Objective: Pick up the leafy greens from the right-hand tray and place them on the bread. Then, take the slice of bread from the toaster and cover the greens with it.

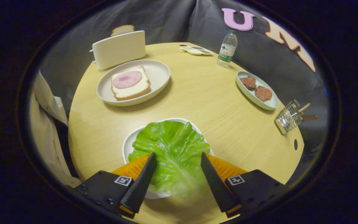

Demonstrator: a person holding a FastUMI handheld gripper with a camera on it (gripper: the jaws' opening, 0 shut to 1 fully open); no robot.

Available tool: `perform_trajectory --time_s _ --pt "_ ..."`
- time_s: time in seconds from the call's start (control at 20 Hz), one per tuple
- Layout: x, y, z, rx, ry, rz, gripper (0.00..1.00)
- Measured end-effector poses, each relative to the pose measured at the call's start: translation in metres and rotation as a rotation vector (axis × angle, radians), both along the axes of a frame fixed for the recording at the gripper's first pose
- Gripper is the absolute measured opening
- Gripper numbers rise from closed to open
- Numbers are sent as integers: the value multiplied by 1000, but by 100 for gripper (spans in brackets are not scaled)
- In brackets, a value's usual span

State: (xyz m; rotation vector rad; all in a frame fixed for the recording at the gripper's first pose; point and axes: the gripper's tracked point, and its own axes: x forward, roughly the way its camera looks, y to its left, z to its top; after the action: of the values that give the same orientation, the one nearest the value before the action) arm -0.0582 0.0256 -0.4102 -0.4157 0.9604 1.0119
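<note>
One lettuce leaf lies on the near white tray. There are three dishes in all: that tray, a round plate far left, and an oval dish at right. Two bread slices: one on the plate under one ham round, one in the single toaster. Two meat patties, one water bottle, one wire holder.

The gripper has two fingers, spread apart either side of the leaf.
</note>
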Motion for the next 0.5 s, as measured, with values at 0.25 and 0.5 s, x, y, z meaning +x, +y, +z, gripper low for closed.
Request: perform_trajectory --time_s 0.25,0.5 --pt "-11 1 -5 15 89 -52 77" --pt "-17 6 1 -5 84 -31 39"
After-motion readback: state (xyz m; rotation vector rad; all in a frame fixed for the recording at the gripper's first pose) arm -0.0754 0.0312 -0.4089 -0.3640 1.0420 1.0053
